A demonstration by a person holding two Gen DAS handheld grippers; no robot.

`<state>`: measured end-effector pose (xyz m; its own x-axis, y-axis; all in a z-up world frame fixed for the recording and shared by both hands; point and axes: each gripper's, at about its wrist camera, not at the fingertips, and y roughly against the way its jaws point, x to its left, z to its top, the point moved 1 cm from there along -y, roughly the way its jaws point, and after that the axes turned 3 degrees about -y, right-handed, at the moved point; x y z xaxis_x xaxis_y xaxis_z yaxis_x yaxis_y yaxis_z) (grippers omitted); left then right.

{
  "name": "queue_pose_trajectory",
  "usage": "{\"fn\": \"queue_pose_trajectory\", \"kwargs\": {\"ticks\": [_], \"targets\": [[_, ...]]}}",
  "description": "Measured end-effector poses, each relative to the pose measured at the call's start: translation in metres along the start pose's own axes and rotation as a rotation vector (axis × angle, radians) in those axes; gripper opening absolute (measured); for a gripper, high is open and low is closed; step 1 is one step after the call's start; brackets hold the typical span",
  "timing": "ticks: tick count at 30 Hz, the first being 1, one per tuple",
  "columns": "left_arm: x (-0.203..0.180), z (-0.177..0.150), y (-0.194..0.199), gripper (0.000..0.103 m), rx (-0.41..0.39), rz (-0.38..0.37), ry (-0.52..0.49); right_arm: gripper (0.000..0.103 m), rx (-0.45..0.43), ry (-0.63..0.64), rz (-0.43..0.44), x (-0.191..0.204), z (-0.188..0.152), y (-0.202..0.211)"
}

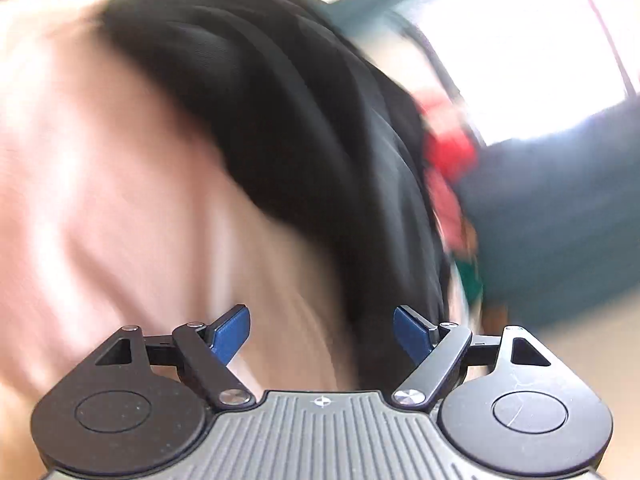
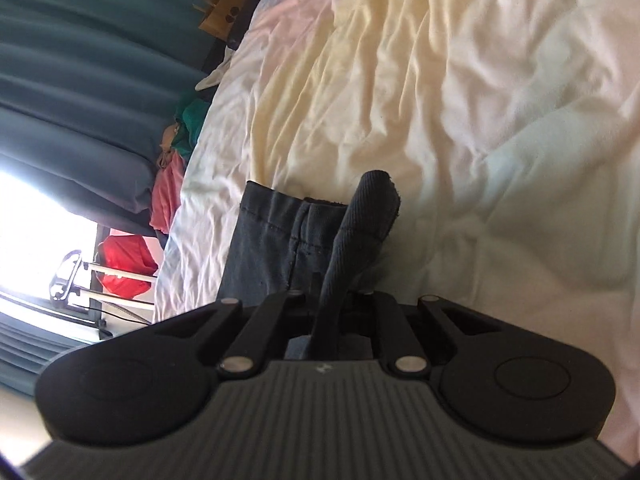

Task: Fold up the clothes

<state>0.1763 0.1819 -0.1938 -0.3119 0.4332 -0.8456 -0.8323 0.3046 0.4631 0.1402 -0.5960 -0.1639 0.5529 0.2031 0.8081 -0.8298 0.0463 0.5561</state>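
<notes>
Between the jaws of the right gripper (image 2: 329,300), a fold of the dark garment (image 2: 276,236) is pinched; the jaws are pressed together on it, and a ribbed edge of the cloth stands up just beyond them. Left of that pinched fold, the rest of the garment lies flat on the bed sheet (image 2: 460,120), its stitched hem facing away from the jaws.

Ahead of the right jaws the sheet is pale, cream to white, and heavily creased across the whole bed. Left of the jaws, past the bed edge, loose clothes (image 2: 170,196) in pink, red and green lie in a pile. Farther left hangs a teal curtain (image 2: 80,80), with bright window light below it. At the far end of the bed edge stands a brown paper bag (image 2: 224,12).

The left gripper (image 1: 322,332) has its jaws spread wide, with nothing between the blue fingertips (image 1: 230,332). Its view is strongly motion-blurred. Directly ahead of these jaws is the dark garment (image 1: 300,140), bunched in curved folds. Left of the jaws the pinkish sheet (image 1: 100,200) fills the picture.

Only the right view shows the grasp and the hem. Only the left view shows the garment's bunched bulk; red cloth (image 1: 450,152) and a teal mass are right of it, too blurred to identify.
</notes>
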Motion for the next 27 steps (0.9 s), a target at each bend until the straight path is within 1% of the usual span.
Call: {"fn": "queue_pose_trajectory", "kwargs": {"ticks": [2,5,6,7,9,11,12,13,15,17,19,22,23,24,27], "targets": [[0.019,0.023,-0.005,0.077,-0.024,-0.041,0.144,0.008,-0.002,-0.001,0.005,-0.001,0.0,-0.002],[0.028,0.043,-0.005,0.073,-0.082,-0.047,0.252,0.008,-0.013,0.01,0.01,-0.002,0.001,-0.005],[0.03,0.049,-0.004,0.069,-0.109,-0.034,0.27,0.008,-0.021,0.017,0.013,-0.001,0.0,-0.006],[0.032,0.052,-0.002,0.062,-0.129,-0.019,0.277,0.008,-0.029,0.025,0.014,0.001,0.0,-0.007],[0.036,0.059,0.0,0.052,-0.164,0.01,0.289,0.008,-0.046,0.044,0.014,0.006,-0.001,-0.011],[0.039,0.065,0.0,0.048,-0.157,0.016,0.318,0.008,-0.062,0.065,0.013,0.011,-0.002,-0.014],[0.039,0.068,0.001,0.042,-0.155,0.028,0.324,0.008,-0.068,0.075,0.009,0.012,-0.002,-0.015],[0.034,0.068,0.004,0.034,-0.156,0.045,0.296,0.008,-0.073,0.084,0.004,0.014,-0.003,-0.016],[0.012,0.075,0.011,0.022,-0.178,0.139,0.096,0.008,-0.079,0.089,0.0,0.015,-0.002,-0.018],[-0.004,0.079,0.023,0.018,-0.224,0.191,-0.006,0.008,-0.082,0.085,0.001,0.014,-0.002,-0.018],[-0.021,0.08,0.037,0.013,-0.264,0.218,-0.039,0.008,-0.086,0.081,0.004,0.014,0.0,-0.017],[-0.05,0.085,0.067,0.011,-0.342,0.244,-0.09,0.008,-0.088,0.062,0.015,0.012,0.002,-0.013],[-0.058,0.088,0.077,0.01,-0.356,0.242,-0.1,0.008,-0.086,0.051,0.02,0.011,0.003,-0.012],[-0.066,0.09,0.085,0.01,-0.357,0.24,-0.106,0.008,-0.083,0.036,0.024,0.009,0.003,-0.01],[-0.085,0.096,0.116,0.01,-0.322,0.242,-0.124,0.008,-0.077,0.011,0.032,0.004,0.005,-0.004]]}}
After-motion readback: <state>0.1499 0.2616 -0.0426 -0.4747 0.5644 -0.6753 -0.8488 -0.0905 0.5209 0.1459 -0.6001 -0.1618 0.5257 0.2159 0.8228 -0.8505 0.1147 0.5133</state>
